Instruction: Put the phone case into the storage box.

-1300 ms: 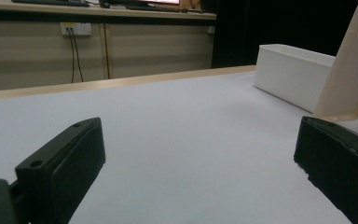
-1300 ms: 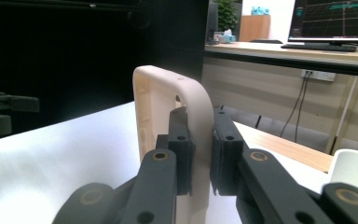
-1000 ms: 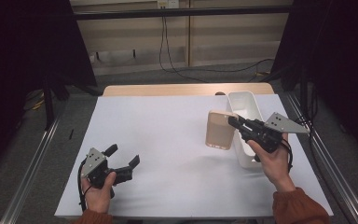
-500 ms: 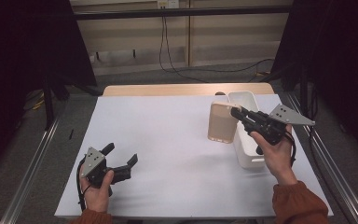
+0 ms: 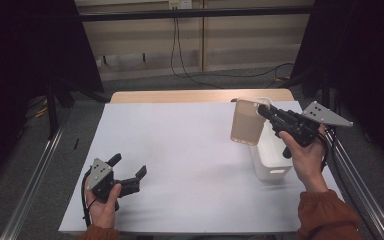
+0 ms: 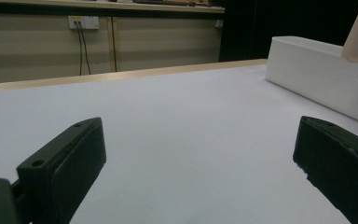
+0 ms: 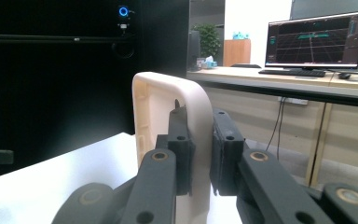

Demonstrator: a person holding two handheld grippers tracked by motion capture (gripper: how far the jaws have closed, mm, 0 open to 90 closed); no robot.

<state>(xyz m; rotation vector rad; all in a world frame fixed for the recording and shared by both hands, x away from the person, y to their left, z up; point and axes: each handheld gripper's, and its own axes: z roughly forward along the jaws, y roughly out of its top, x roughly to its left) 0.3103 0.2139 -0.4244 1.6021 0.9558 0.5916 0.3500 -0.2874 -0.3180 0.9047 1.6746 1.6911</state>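
Right gripper (image 5: pixel 266 113) is pinching the upper edge of a beige container (image 5: pixel 245 128), its 2 jaws pressed on either side of the thin wall, as the right gripper view (image 7: pixel 197 140) is showing with the container's rounded rim (image 7: pixel 168 93) rising above the jaws. From the high view, the container is hanging upright in the air, tilted slightly, just beside and partly over the left edge of a white bin (image 5: pixel 272 159) that is sitting on the right side of the desk (image 5: pixel 180 145). Left gripper (image 5: pixel 130 170) is resting low near the desk's front left corner in the person's left hand (image 5: pixel 102 207), its jaws spread wide and holding nothing; its own view (image 6: pixel 196 154) is showing bare white desk surface between them, with the white bin (image 6: pixel 317 70) well apart.
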